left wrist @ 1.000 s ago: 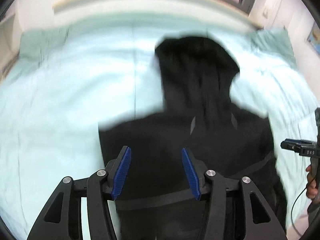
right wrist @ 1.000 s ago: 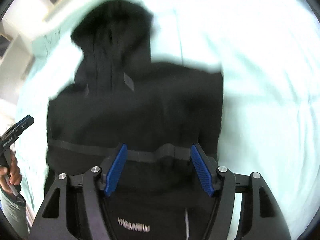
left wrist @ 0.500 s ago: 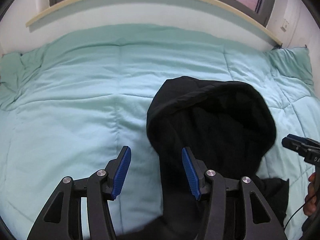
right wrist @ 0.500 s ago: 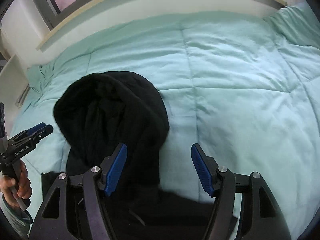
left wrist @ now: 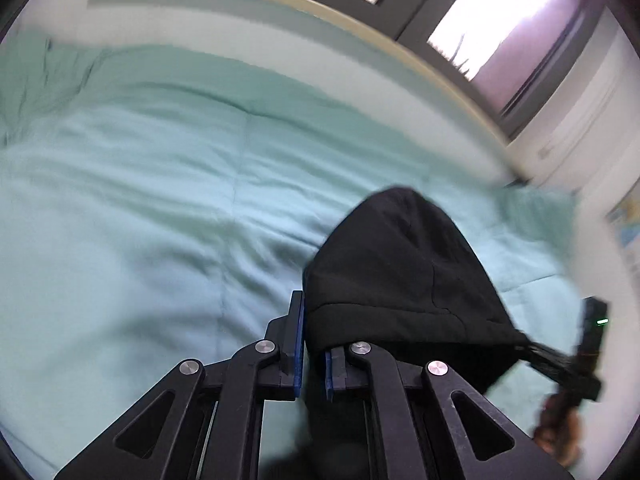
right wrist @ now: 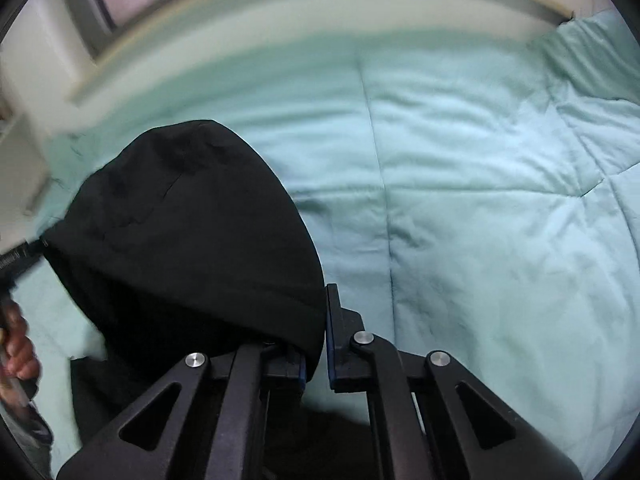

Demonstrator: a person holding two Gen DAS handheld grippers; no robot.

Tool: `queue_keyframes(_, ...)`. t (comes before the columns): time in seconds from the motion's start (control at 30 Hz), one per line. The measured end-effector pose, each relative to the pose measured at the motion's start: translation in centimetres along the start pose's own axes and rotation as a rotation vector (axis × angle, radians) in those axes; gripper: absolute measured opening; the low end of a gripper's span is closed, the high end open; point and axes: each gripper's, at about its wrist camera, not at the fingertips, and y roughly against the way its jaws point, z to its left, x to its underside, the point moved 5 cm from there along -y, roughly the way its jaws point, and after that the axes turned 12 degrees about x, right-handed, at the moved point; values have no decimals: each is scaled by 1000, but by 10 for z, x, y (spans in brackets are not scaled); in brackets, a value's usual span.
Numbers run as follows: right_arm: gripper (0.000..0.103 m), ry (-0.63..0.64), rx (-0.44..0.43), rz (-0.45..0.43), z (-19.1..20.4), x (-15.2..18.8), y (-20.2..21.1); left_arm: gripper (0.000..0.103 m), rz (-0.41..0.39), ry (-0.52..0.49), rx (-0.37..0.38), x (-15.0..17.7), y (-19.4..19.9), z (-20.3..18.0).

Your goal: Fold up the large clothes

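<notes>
While the black hooded garment lies on the pale green quilt of the bed, we see the left gripper nearly closed, its blue pads pinching the left edge of the hood. On the right wrist view the right gripper is also almost closed and it grips the right edge of the same hood. Behind the bed we see a window over a light wooden ledge.
</notes>
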Motion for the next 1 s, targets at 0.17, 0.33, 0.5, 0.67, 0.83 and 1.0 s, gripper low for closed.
queue_keyframes(0.17,7,122,73,62,24,30,-39,10,242,16,-220,52,-63,68)
queue_keyframes(0.33,7,116,46,246,29,55,-119,16,283,-83,-259,69,-93,82)
queue_keyframes(0.5,11,100,3,239,21,51,-97,26,251,-176,-288,62,-54,53)
queue_keyframes(0.67,62,110,-73,181,9,59,-32,27,207,-264,-255,65,0,15)
queue_keyframes(0.83,62,160,-104,29,36,25,11,38,107,-263,-95,29,1,-28)
queue_keyframes(1.0,62,230,-42,22,75,8,-24,48,242,-153,-22,34,-73,-11)
